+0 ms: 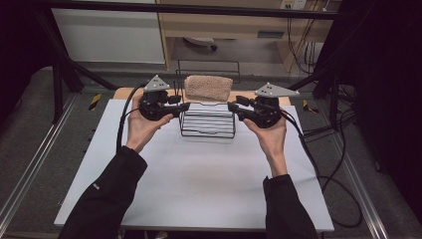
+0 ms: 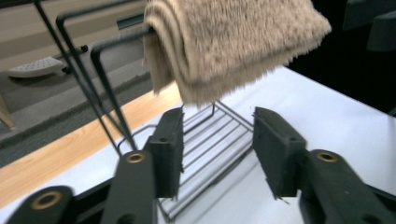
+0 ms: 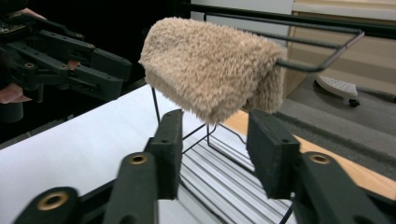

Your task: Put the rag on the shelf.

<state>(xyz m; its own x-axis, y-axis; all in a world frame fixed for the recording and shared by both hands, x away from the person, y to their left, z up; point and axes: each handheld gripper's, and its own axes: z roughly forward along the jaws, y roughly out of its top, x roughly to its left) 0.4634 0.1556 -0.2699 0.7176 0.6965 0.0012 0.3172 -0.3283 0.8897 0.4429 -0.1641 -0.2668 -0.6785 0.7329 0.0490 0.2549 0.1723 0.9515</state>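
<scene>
High view. We see a black wire rack with a slatted base [image 1: 207, 124] at the far middle of the white table top [image 1: 199, 179]. A folded beige fluffy towel [image 1: 208, 88] hangs over its far top rail; the slatted base below it holds nothing. The left gripper [image 1: 183, 106] sits just left of the rack, the right gripper [image 1: 233, 106] just right of it, both pointing inward at rack level. The towel lies between and slightly beyond the two tips, touching neither. Each gripper's jaw gap is too small to read here.

Left gripper view. We look along our own two black jaws, standing apart with nothing between them: released. The towel [image 2: 233, 42] hangs above and beyond the tips, clear of them. The rack's slats [image 2: 210, 149] show through the gap. The towel's top is cut off by the frame edge, and the picture is blurred.

Right gripper view. The jaws are parted here too, empty: released. The towel [image 3: 210, 65] hangs on the rail above and beyond them, untouched. The left gripper [image 3: 116, 70] shows at far left, partly cut off.
</scene>
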